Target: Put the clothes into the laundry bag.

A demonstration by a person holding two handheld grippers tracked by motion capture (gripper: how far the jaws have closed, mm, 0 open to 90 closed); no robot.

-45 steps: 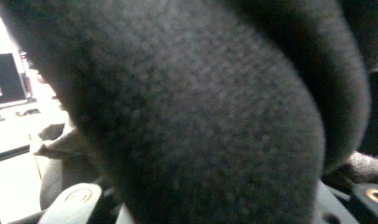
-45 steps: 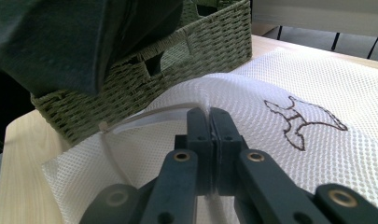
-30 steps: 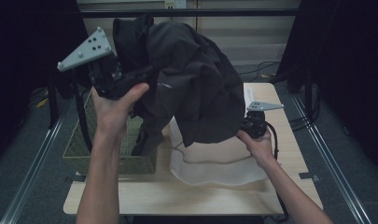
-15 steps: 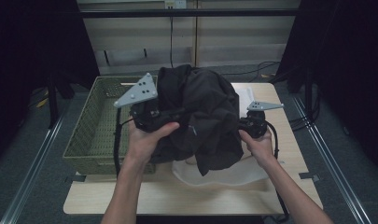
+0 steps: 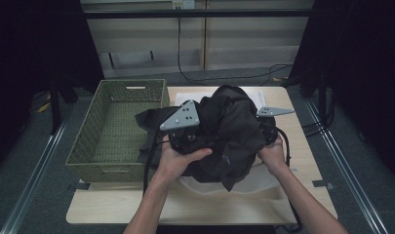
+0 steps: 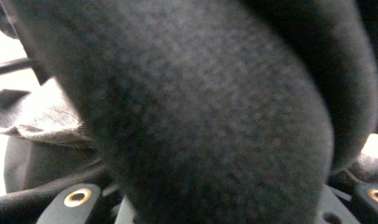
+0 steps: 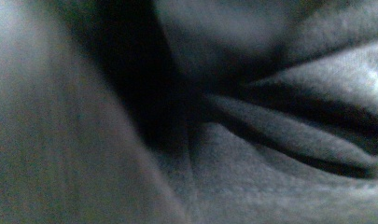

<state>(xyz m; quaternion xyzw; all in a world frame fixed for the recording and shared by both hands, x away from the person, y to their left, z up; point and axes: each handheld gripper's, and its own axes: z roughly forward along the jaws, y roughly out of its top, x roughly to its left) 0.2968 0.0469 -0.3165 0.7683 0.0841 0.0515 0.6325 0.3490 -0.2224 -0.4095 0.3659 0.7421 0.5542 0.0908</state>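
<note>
Empty green woven rectangular basket [image 5: 118, 127] sits left of the bunched black fabric garment [image 5: 231, 131]; left gripper [image 5: 185, 139] clamps the garment's left side, right gripper [image 5: 267, 127] closed tight on its right, garment over white cloth [image 5: 263, 181] on the wooden table [image 5: 112, 207]; no legible writing

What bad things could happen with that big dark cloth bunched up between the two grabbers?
The dark garment hangs bunched between the left gripper and the right gripper, so a loose fold might slip out and drop in a heap. Part of it drapes over the wicker basket edge and could catch there. It may also drag the white cloth lying under it out of place.
</note>
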